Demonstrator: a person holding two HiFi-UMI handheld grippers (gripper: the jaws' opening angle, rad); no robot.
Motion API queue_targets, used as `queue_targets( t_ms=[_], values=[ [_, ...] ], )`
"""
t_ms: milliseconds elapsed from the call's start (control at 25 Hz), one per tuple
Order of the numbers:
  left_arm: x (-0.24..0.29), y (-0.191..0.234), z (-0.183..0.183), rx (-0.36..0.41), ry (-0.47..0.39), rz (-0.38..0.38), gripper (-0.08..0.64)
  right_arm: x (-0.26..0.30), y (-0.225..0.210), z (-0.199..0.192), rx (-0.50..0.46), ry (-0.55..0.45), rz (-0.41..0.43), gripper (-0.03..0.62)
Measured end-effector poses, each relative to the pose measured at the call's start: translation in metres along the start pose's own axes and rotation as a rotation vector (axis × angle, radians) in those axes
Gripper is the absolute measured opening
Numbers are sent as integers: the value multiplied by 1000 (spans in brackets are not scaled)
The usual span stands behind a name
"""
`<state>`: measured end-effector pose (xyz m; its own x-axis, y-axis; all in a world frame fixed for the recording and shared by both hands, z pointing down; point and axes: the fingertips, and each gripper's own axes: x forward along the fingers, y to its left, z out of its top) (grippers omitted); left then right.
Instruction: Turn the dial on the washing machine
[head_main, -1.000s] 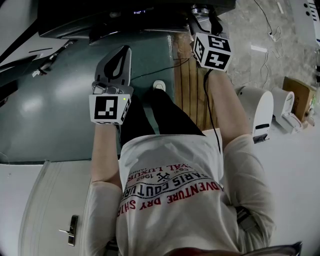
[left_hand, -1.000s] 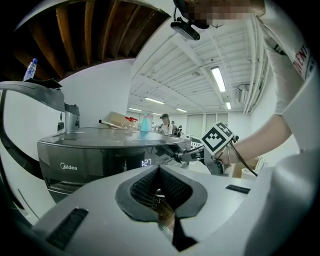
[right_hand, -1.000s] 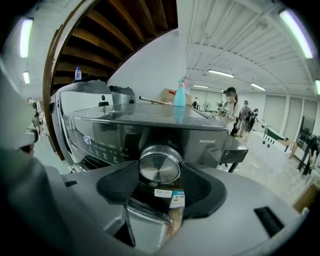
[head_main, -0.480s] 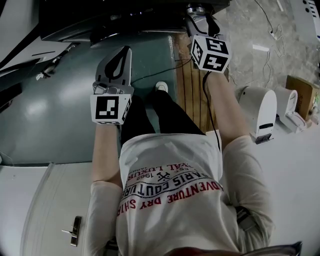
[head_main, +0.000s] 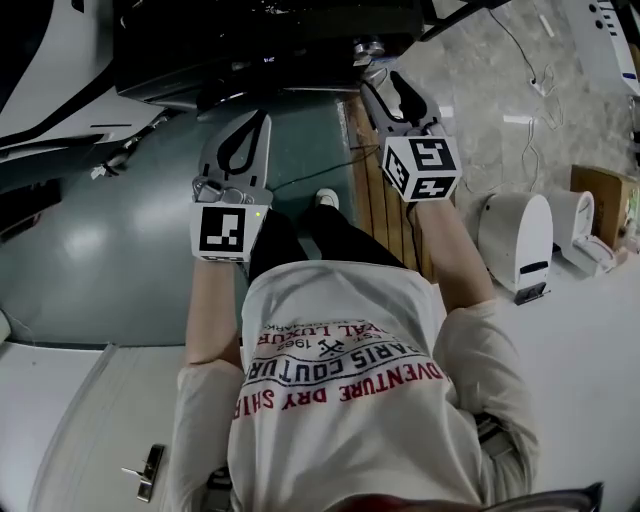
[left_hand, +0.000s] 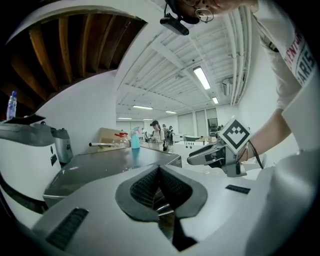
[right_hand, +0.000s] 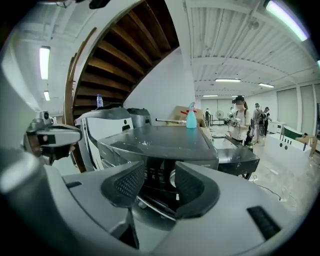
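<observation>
The dark washing machine (head_main: 270, 40) fills the top of the head view, with its silver dial (head_main: 368, 47) at the right end of the front panel. My right gripper (head_main: 385, 85) hovers just short of the dial without touching it. Its jaws have just been closing and stand open with nothing between them. In the right gripper view the dial (right_hand: 173, 177) shows beyond the gap of that gripper (right_hand: 157, 182). My left gripper (head_main: 253, 117) is held to the left in front of the machine, shut and empty, its pads meeting (left_hand: 159, 170).
A white appliance (head_main: 515, 240) and a cardboard box (head_main: 600, 200) stand on the floor at right. A strip of wooden planks (head_main: 385, 200) and a cable run under the right arm. A blue spray bottle (right_hand: 191, 117) stands on a counter behind the machine, with people (right_hand: 240, 120) beyond.
My right gripper has drawn back from the dial toward the person and its jaws have narrowed. Both grippers sit higher, and more of the machine's top shows.
</observation>
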<state>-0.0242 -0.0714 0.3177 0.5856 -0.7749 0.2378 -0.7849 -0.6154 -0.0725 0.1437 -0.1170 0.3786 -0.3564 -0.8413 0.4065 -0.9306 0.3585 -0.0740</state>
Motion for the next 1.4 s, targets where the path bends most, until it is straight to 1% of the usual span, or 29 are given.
queue_targets(
  t_ms=[120, 240, 360, 440, 600, 720, 1000, 1240, 1400],
  values=[
    [-13, -4, 20, 36, -10, 11, 15, -27, 7, 20, -43, -47, -5, 147],
    [-27, -6, 34, 71, 2, 34, 15, -53, 10, 39, -70, -84, -12, 80],
    [-38, -8, 50, 64, -13, 53, 15, -78, 14, 57, -68, -134, 15, 50],
    [-44, -10, 61, 55, -32, 60, 15, -90, 18, 66, -67, -159, 43, 43],
    [-56, -19, 78, 76, -59, 67, 15, -111, 31, 79, -68, -204, 112, 35],
    [-65, -28, 86, 79, -67, 70, 15, -124, 35, 86, -99, -233, 117, 29],
    [-82, -37, 93, 63, -88, 82, 15, -142, 42, 90, -120, -270, 125, 28],
    [-87, -46, 96, 77, -93, 68, 15, -150, 50, 88, -128, -281, 147, 28],
    [-88, -51, 97, 81, -91, 59, 15, -154, 52, 88, -139, -281, 144, 28]
  ],
)
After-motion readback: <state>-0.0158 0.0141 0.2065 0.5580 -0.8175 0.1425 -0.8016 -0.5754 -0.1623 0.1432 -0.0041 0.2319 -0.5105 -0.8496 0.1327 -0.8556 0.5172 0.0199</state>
